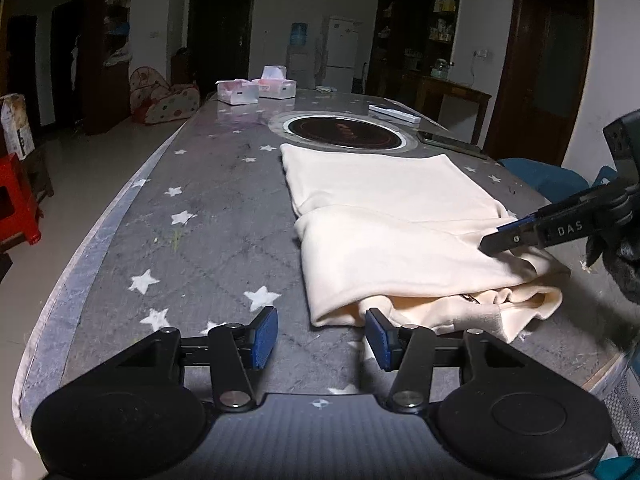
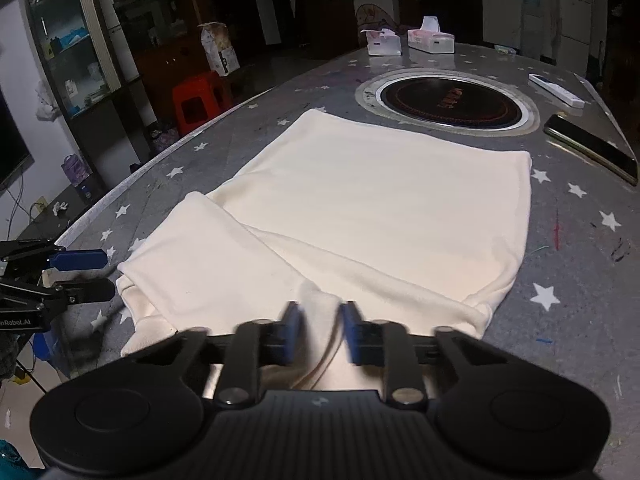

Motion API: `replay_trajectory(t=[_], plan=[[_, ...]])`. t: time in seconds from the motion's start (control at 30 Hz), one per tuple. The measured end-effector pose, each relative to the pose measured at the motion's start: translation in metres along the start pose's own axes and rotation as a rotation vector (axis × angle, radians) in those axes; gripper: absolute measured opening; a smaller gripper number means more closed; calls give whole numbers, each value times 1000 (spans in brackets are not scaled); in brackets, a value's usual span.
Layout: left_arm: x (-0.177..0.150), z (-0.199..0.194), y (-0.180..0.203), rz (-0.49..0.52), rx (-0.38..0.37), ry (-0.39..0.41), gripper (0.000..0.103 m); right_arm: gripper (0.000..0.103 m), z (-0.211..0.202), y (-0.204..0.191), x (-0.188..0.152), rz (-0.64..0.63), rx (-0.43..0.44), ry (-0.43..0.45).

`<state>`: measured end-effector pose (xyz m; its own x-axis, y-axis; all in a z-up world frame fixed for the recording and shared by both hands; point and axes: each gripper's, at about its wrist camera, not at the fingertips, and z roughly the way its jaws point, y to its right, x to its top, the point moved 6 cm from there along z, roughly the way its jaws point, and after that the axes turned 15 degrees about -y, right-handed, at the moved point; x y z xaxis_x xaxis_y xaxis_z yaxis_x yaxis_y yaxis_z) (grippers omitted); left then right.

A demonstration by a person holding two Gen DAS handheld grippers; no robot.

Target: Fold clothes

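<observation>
A cream garment (image 1: 400, 232) lies partly folded on the grey star-patterned table (image 1: 192, 240), one sleeve laid across the body. It also fills the middle of the right wrist view (image 2: 380, 208). My left gripper (image 1: 322, 332) is open at the garment's near left corner, with the cloth edge between its blue pads. It also shows from the side in the right wrist view (image 2: 90, 276), open. My right gripper (image 2: 320, 332) is open over the garment's near edge, its pads blurred, with cloth between them. In the left wrist view its fingers (image 1: 516, 236) rest on the garment's right side.
A round inset cooktop (image 1: 346, 132) lies beyond the garment. Two tissue boxes (image 1: 256, 88) stand at the far end. A white remote (image 2: 556, 90) and a dark phone (image 2: 592, 152) lie at the right. A red stool (image 1: 16, 200) stands left of the table.
</observation>
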<state>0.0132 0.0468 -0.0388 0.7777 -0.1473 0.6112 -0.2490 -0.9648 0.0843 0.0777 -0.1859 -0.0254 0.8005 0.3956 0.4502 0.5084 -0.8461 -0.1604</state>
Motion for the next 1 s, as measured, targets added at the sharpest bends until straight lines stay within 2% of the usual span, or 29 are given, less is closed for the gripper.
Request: replay_trajectory(t=[0.1,0.2,0.5,0.7,0.83,1.0], plan=[[2,3,3,11,9,-1,52,8,-7,1,2,8,-5,22],[4,6,2,0,3,-3,52,6,-19,-2,7,-11,-19,56],[9,9,3,5,-2,-5,52,6,-63,-18,36,-99,-71,152],[13,5,5,-13,-39,-6,53,5,-90,-33,63,-176,-119,201],[18,5,10,-9,-55,1,54,5,-100,-42,75,-218,-144,220],[21,11,16,15,-40,4,53,5,-106,-42,79,-224,-161,224]])
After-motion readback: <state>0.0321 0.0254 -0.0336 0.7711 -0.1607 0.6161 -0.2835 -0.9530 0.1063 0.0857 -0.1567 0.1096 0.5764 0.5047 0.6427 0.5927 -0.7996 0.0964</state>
